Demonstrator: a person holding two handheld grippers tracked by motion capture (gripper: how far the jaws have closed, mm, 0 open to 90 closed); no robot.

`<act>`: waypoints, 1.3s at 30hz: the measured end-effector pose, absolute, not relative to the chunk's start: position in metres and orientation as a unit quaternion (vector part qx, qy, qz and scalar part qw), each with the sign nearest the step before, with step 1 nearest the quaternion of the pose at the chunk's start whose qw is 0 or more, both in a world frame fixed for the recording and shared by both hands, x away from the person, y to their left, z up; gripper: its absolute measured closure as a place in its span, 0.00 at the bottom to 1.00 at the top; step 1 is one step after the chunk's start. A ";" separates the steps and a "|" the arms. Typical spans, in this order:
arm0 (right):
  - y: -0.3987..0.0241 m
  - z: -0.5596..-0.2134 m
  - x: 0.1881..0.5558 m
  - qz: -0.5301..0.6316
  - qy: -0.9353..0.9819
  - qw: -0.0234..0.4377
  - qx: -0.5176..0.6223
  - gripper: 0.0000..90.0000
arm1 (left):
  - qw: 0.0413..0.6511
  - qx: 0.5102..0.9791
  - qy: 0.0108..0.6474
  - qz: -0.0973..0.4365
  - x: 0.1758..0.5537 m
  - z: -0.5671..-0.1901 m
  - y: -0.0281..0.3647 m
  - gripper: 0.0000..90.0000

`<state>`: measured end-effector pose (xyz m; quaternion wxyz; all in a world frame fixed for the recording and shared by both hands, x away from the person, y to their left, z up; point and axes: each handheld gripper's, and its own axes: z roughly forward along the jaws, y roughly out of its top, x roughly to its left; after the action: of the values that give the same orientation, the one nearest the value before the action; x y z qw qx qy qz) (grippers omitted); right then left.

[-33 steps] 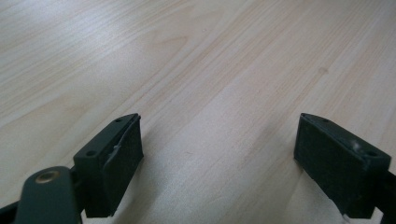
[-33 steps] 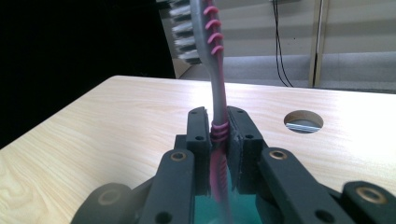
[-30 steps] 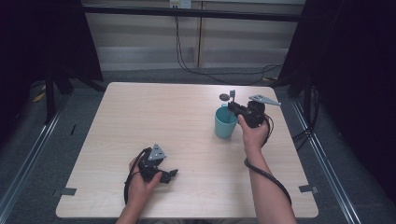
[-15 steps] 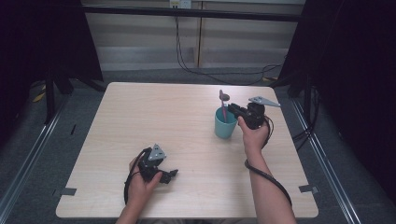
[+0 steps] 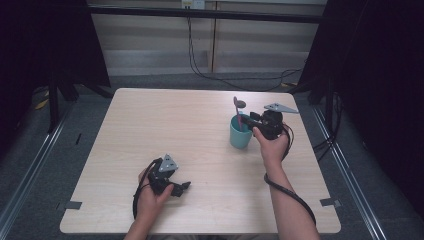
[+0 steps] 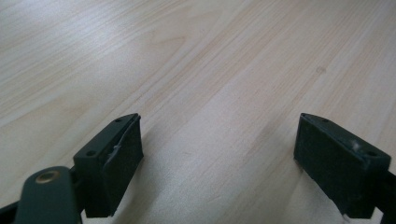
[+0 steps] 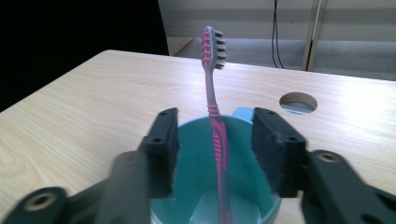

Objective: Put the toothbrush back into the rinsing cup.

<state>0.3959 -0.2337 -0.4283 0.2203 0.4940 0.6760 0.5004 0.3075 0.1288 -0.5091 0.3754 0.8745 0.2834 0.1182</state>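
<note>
1. Toothbrush (image 7: 214, 116): pink and grey, stands head-up inside the teal cup (image 5: 239, 136), handle end down in the cup, bristle head well above the rim, stem leaning slightly.
2. Cup sits upright on the worktop (image 5: 150, 120), right of centre, toward the far half.
3. Right tongs (image 7: 215, 149): level with the cup's mouth, jaws on either side of the toothbrush stem, a clear gap on each side; pads do not press on it. The jaws have just been opening, with the toothbrush between them but free.
4. In the high view the right tongs (image 5: 246, 119) reach the cup from its right side.
5. Left tongs (image 5: 183, 187): resting low on the worktop's near-left part, well apart from the cup; jaws spread wide, bare wood between them.
6. A round hole (image 7: 298, 101) in the worktop lies beyond the cup.
</note>
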 end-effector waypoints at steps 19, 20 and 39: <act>-0.242 -0.420 0.385 0.509 0.680 0.209 0.485 0.36 | 0.376 0.875 0.282 0.115 0.308 -0.509 0.129 0.17; -0.243 -0.420 0.385 0.509 0.681 0.209 0.483 0.35 | 0.376 0.875 0.282 0.115 0.308 -0.509 0.129 0.17; -0.251 -0.418 0.371 0.495 0.696 0.200 0.480 0.21 | 0.377 0.874 0.283 0.115 0.307 -0.509 0.129 0.17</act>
<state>0.3711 -0.2508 -0.4179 0.2002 0.4801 0.6962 0.4947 0.3074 0.1285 -0.5093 0.3773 0.8743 0.2827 0.1155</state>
